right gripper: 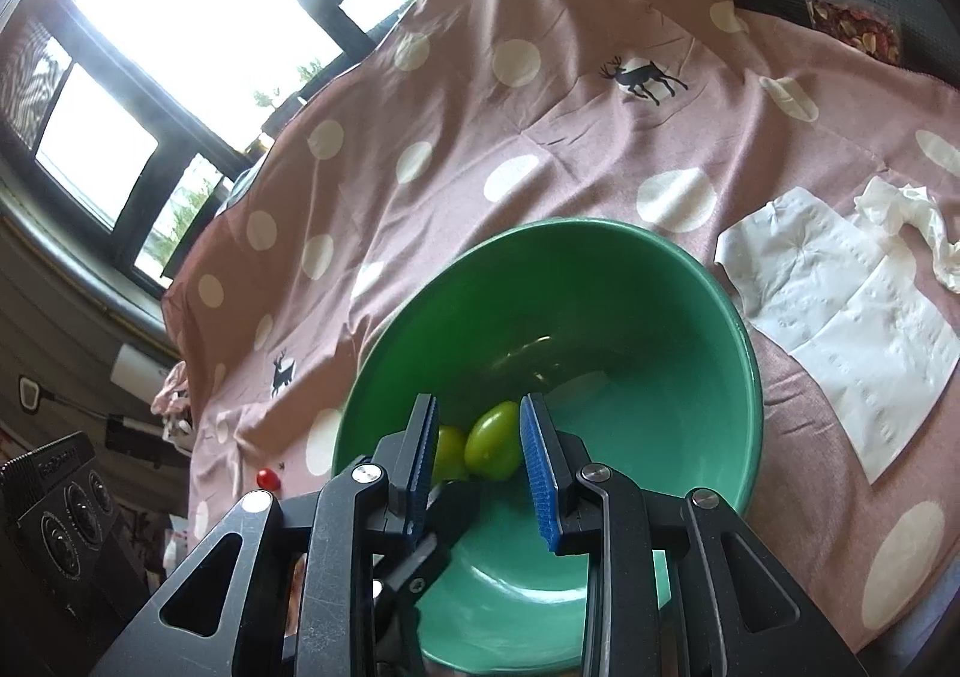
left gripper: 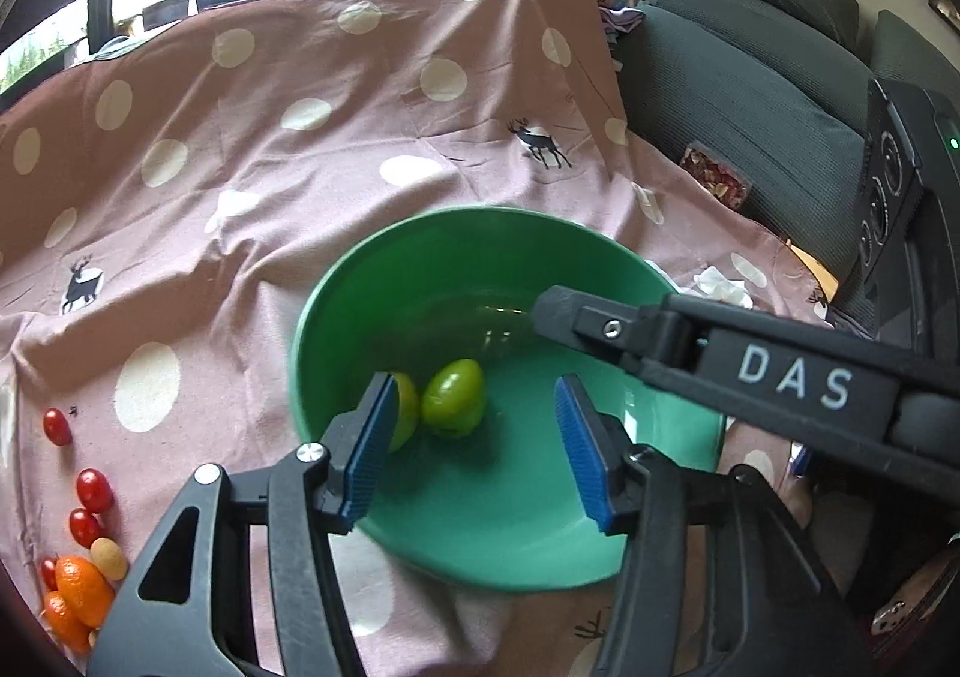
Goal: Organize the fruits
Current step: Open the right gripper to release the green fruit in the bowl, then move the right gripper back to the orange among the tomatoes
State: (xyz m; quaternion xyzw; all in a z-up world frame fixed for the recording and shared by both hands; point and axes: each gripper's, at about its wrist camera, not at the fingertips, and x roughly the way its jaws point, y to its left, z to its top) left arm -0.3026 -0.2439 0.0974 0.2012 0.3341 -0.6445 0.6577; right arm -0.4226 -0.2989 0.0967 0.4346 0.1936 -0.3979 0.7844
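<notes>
A green bowl (left gripper: 540, 527) sits on the pink spotted cloth (left gripper: 270, 167) and holds two green fruits. One green fruit (left gripper: 453, 398) lies in full view; the other (left gripper: 408, 413) is half hidden behind my left pad. My left gripper (left gripper: 477, 407) hangs open over the bowl with nothing between its pads. A finger of the right gripper (left gripper: 600, 326) reaches in over the bowl from the right. In the right wrist view the right gripper (right gripper: 478, 407) stands over the bowl (right gripper: 660, 317), its jaws a narrow gap apart and gripping nothing. Both green fruits (right gripper: 492, 440) lie beyond its tips.
Loose red cherry tomatoes (left gripper: 94, 490), orange kumquats (left gripper: 84, 587) and a beige fruit (left gripper: 109, 557) lie on the cloth left of the bowl. One tomato (right gripper: 267, 478) shows in the right wrist view. A paper napkin (right gripper: 840, 329) and crumpled tissue (right gripper: 900, 215) lie right of it. A grey sofa (left gripper: 750, 95) stands beyond.
</notes>
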